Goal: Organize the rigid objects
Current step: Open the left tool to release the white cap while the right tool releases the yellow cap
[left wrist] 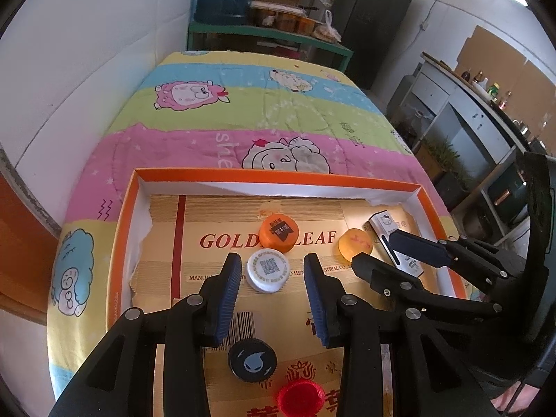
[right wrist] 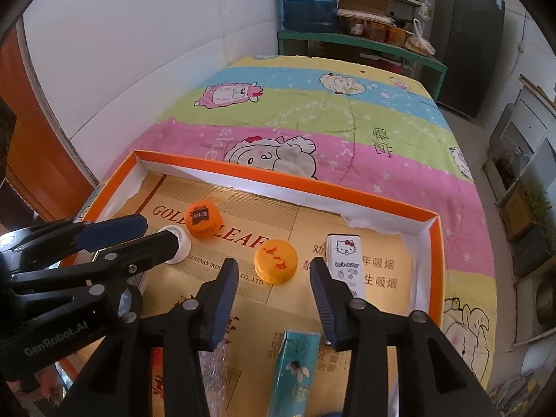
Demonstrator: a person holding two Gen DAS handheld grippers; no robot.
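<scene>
Apparently the sorting is at an early stage: in the left wrist view the left gripper [left wrist: 272, 290] hangs open over the orange-rimmed box [left wrist: 125, 205], holding nothing, with the white bottle cap [left wrist: 268, 270] just between its fingertips, the orange cap [left wrist: 279, 232] at 12 o'clock from it, and the black cap [left wrist: 252, 359] and red cap [left wrist: 300, 398] near at 6 o'clock, all loose and not grouped. In the right wrist view the right gripper [right wrist: 274, 299] is open and empty too; the yellow-orange cap [right wrist: 275, 260] lies just beyond its fingertips at 12 o'clock, the Hello Kitty box [right wrist: 344, 262] beside its right finger at 2 o'clock, and the teal box [right wrist: 295, 368] at 6 o'clock.
</scene>
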